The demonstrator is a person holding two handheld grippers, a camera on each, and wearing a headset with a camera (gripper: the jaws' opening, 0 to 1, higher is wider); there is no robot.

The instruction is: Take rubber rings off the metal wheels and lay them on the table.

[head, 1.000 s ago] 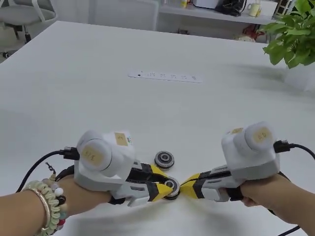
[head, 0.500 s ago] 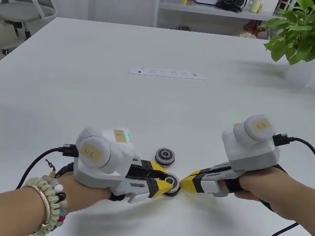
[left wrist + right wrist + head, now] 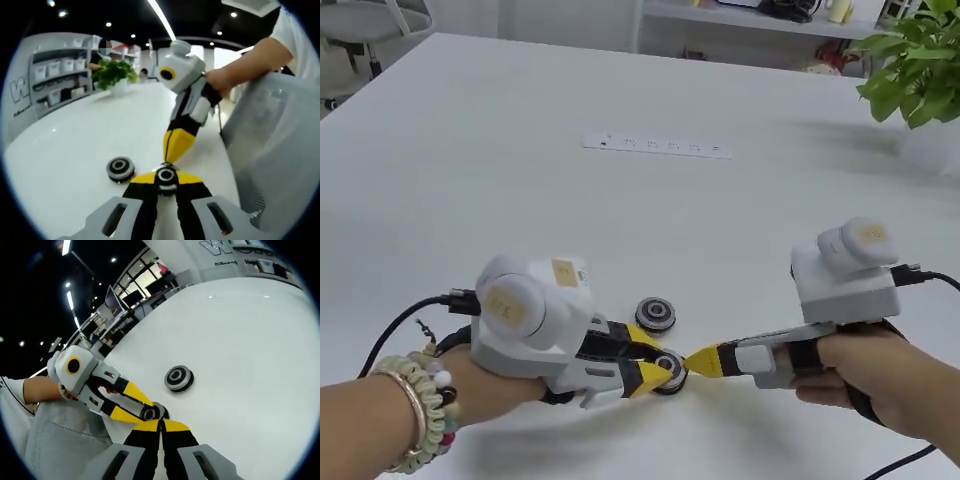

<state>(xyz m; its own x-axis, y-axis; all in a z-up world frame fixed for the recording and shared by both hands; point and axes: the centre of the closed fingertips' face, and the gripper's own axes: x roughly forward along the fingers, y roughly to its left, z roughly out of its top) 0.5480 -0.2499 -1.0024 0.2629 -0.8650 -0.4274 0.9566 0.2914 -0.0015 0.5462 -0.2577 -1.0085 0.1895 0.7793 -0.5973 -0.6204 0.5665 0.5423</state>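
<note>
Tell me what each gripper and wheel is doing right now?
left gripper: shut on held wheel.
right gripper: shut, tip at held wheel.
held wheel: clamped between left gripper's tips.
free wheel: flat on table, black ring on.

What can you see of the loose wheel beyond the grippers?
The loose wheel is small and round: silvery metal hub, dark rubber ring on its rim. It lies flat on the white table, just beyond the held wheel where the left gripper and right gripper meet, apart from all three. Only the table touches it.
</note>
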